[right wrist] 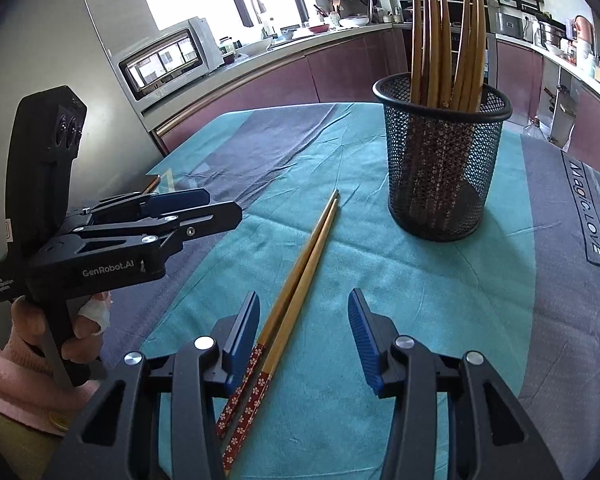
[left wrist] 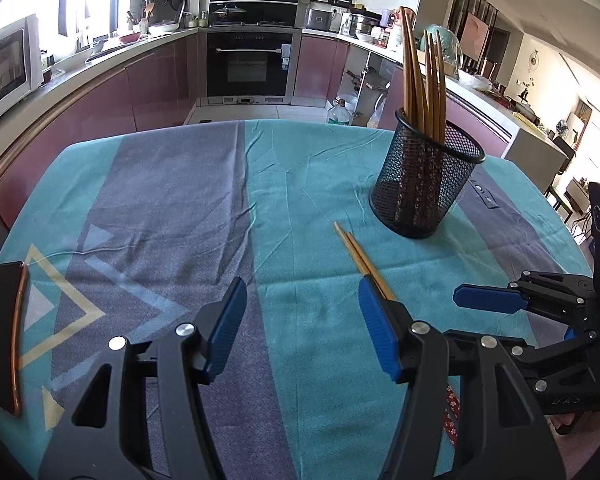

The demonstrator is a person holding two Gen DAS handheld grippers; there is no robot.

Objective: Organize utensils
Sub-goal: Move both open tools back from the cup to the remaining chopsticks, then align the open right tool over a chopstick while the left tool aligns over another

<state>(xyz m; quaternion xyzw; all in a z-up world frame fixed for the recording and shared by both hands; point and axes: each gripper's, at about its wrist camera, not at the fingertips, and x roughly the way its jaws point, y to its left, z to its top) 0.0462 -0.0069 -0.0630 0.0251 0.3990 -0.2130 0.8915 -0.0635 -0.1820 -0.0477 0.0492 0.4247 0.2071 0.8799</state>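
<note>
A pair of wooden chopsticks (right wrist: 300, 276) with red flowered ends lies on the tablecloth, tips pointing toward a black mesh holder (right wrist: 444, 168). The holder stands upright and has several chopsticks in it. My right gripper (right wrist: 304, 340) is open and empty, low over the pair's red ends, which lie by its left finger. My left gripper (left wrist: 300, 332) is open and empty, just left of the same chopsticks (left wrist: 360, 258). The holder (left wrist: 424, 184) is ahead to its right. The right gripper (left wrist: 496, 300) also shows in the left wrist view, and the left gripper (right wrist: 204, 208) in the right wrist view.
A dark phone (left wrist: 4, 336) lies at the table's left edge. The table has a teal and grey cloth (left wrist: 172, 208). Kitchen counters, an oven and a microwave (right wrist: 168, 60) stand beyond the table.
</note>
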